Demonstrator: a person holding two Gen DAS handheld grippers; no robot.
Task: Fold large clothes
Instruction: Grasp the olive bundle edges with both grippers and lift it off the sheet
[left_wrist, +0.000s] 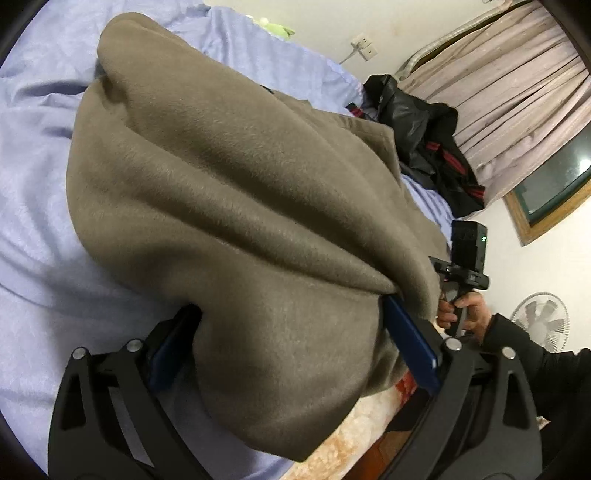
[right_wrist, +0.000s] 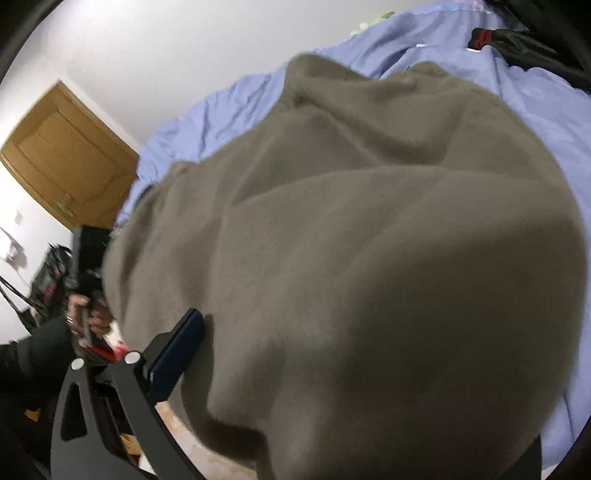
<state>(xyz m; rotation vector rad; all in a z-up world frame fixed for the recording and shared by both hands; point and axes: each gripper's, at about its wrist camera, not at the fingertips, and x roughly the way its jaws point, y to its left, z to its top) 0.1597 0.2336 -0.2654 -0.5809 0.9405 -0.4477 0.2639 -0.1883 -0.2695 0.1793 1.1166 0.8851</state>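
A large taupe wool coat is lifted over the blue bed sheet. My left gripper is shut on a thick bunch of the coat's edge, which drapes down between and over its blue pads. In the right wrist view the same coat fills the frame. My right gripper holds the coat's edge; its left blue pad presses the cloth and its right finger is hidden under fabric. The right gripper and the hand holding it also show in the left wrist view.
A black jacket with red stripes lies on the bed's far right. Pink curtains and a window are behind it. A white fan stands at right. A wooden door is at left. Beige floor lies below the bed's edge.
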